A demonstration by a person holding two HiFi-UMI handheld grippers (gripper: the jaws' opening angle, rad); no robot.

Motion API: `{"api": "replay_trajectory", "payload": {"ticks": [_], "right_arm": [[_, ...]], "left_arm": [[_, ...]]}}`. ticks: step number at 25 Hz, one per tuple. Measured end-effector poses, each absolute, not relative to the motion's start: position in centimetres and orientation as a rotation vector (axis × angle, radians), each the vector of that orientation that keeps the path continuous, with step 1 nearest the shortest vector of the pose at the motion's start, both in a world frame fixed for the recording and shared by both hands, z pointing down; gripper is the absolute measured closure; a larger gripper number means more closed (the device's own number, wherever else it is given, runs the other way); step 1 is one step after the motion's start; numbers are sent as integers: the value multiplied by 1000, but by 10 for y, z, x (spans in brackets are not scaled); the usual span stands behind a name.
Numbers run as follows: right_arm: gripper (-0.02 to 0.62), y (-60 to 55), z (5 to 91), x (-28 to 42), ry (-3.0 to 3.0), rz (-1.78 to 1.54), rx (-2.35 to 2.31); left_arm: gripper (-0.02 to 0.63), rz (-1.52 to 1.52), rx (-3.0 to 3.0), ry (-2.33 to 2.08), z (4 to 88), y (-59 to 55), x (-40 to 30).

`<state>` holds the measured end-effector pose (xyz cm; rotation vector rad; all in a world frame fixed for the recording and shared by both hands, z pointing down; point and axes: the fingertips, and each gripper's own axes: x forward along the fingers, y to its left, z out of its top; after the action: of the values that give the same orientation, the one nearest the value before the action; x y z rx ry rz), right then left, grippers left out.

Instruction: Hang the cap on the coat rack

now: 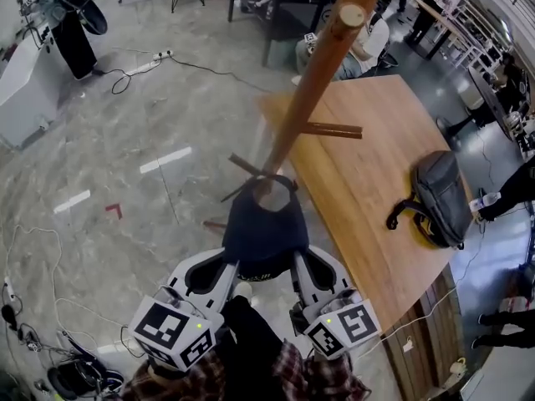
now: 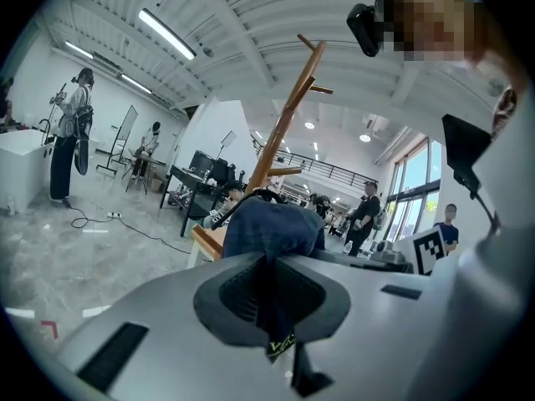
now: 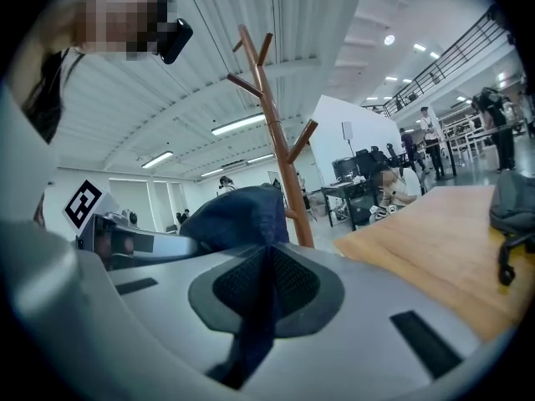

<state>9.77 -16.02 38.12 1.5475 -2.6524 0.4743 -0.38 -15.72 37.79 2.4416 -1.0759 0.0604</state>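
1. My left hand-held gripper (image 2: pixel 269 307) is closed tight on one edge of the dark blue cap (image 1: pixel 263 228).
2. My right hand-held gripper (image 3: pixel 263 303) pinches the opposite edge.
3. The cap sits between them, right at the wooden coat rack (image 1: pixel 313 82) pole, off the desk (image 1: pixel 364 182) left edge.
4. A black bag (image 1: pixel 439 197) lies near the desk's right edge.

The left gripper (image 1: pixel 226 267) and the right gripper (image 1: pixel 301 267) are reaching forward side by side, each pinching fabric at the cap's (image 1: pixel 266 228) near edge, seemingly level.
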Motion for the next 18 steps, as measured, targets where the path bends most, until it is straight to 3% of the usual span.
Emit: {"api": "replay_trajectory", "payload": {"ticks": [18], "right_arm": [[575,-220,451,113,-2524,547,1623]], "left_arm": [[584,127,2373,-1068,453,-213,10]]}}
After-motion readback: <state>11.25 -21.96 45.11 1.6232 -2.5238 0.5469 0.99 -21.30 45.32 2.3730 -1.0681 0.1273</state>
